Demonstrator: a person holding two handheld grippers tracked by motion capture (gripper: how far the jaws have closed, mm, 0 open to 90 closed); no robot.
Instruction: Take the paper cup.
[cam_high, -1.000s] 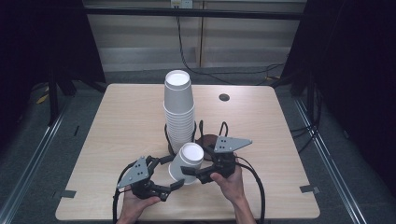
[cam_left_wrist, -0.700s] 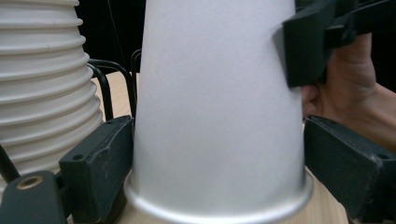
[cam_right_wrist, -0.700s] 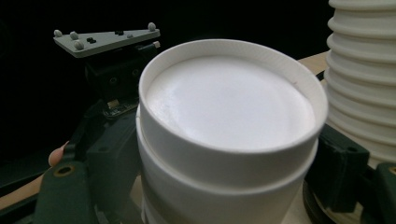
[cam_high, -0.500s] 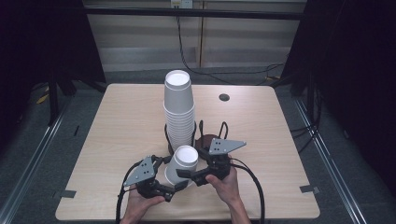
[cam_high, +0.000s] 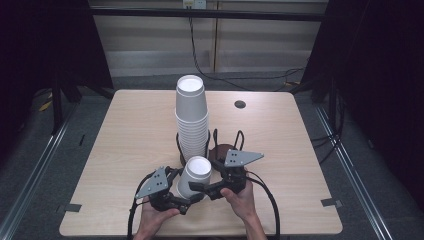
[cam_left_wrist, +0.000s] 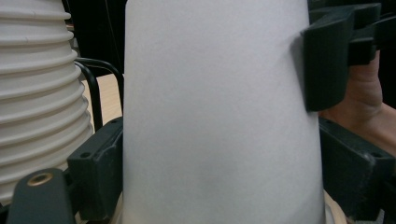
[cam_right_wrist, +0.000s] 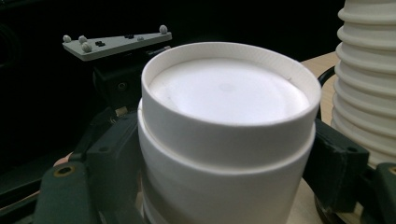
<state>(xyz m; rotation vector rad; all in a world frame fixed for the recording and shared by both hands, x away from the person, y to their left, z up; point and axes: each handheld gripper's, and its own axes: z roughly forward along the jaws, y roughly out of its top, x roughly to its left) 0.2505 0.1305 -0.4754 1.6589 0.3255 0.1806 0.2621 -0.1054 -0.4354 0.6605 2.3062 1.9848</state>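
We hold both tools low, angled inward: left tool (cam_high: 186, 199) and right tool (cam_high: 206, 186) each clamped on the inverted cup (cam_high: 192, 175) between them

High view above table (cam_high: 125, 150) looking forward-down, both gripper views close-up, sharing upturned cup (cam_high: 194, 175)

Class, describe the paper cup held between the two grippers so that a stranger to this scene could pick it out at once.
Start at the tall stack of white cups in a black wire holder mid-table. Just in front of it, near the person's edge, a white paper cup sits upside down, flat base up. Unlike the stack, it is clamped between the left gripper and right gripper.
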